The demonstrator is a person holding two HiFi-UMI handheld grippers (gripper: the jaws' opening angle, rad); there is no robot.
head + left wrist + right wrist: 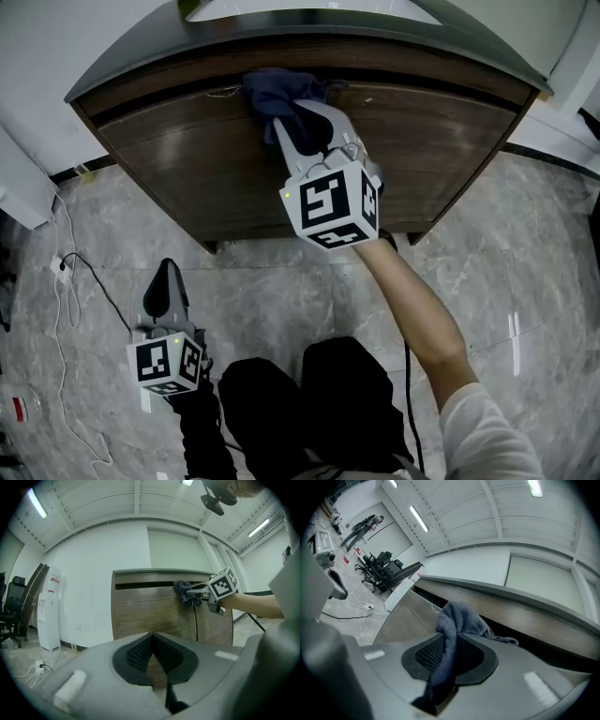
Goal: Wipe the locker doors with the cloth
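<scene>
Right tool [286, 127] clamps the cloth [272, 91] against the door [187, 159] ahead; hard dragging could pull it free (left tool [169, 274] closed, empty).

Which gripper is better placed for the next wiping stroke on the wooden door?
Right. The right gripper grips the cloth at the top of the locker door. The left gripper is shut, empty and low, apart from the door.
</scene>
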